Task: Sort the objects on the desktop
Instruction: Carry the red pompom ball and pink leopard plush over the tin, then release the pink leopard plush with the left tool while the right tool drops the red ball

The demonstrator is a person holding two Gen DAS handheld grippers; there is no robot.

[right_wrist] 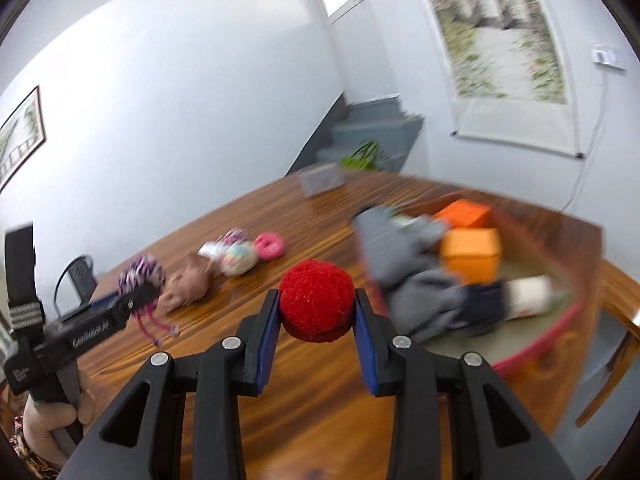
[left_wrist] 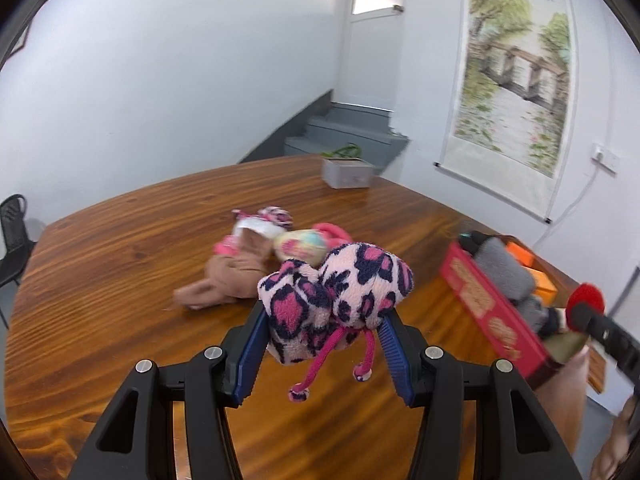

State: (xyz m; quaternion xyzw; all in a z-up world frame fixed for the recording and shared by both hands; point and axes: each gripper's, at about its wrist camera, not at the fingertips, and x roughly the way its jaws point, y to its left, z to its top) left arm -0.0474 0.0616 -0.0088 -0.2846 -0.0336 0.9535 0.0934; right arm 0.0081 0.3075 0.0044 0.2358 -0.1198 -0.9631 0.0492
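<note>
My left gripper [left_wrist: 324, 320] is shut on a pink leopard-print plush pouch [left_wrist: 336, 292] with pink cords, held above the wooden table [left_wrist: 120, 280]. It also shows in the right wrist view [right_wrist: 142, 274]. My right gripper [right_wrist: 316, 314] is shut on a red fuzzy ball [right_wrist: 316, 300], seen also in the left wrist view [left_wrist: 586, 298]. A red box [left_wrist: 492, 312] at the right holds grey cloths [right_wrist: 408, 264] and orange boxes [right_wrist: 472, 254].
On the table's middle lie a brown cloth [left_wrist: 228, 276], a pastel ball [left_wrist: 304, 244], a pink ring [right_wrist: 270, 245] and another leopard-print piece [left_wrist: 276, 216]. A grey box [left_wrist: 348, 172] stands at the far edge. A black chair [left_wrist: 14, 236] is at the left.
</note>
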